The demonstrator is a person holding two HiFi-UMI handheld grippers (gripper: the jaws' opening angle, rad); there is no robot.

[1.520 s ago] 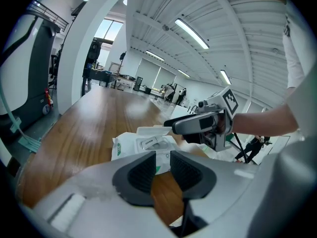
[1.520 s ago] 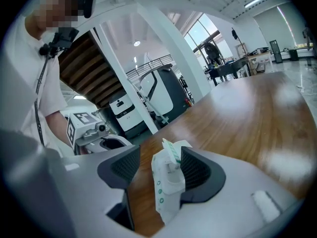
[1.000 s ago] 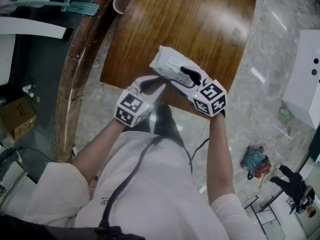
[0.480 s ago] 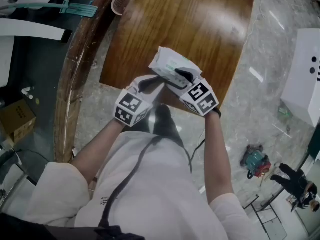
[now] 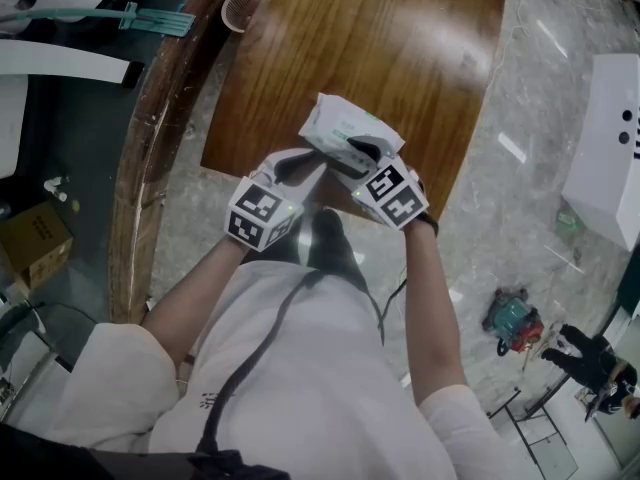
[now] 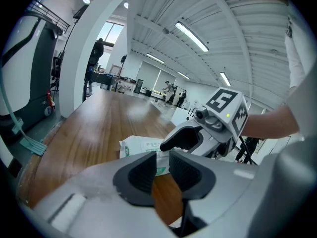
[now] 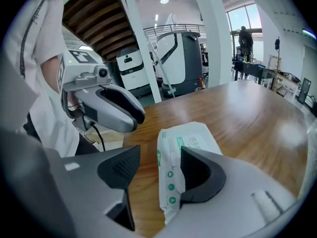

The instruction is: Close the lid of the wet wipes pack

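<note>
The white wet wipes pack point(image 5: 340, 125) with green print lies on the wooden table point(image 5: 400, 38) near its front edge. My right gripper point(image 5: 360, 154) stands open over the pack's near end. In the right gripper view its right finger point(image 7: 198, 175) lies on top of the pack point(image 7: 193, 140) and hides the lid area. My left gripper point(image 5: 316, 166) sits just left of the pack's near corner. Its jaws point(image 6: 162, 157) are closing to a narrow gap, with the pack point(image 6: 141, 145) just beyond and nothing pressed between them.
A pink mesh cup point(image 5: 248, 3) stands at the table's far left corner. The table's front edge point(image 5: 300, 190) runs right under both grippers. A cardboard box point(image 5: 35, 233) and a white cabinet point(image 5: 605, 148) stand on the floor to either side.
My right gripper has shifted left and down onto the pack's near end and rolled a little. The left gripper and the pack stayed in place.
</note>
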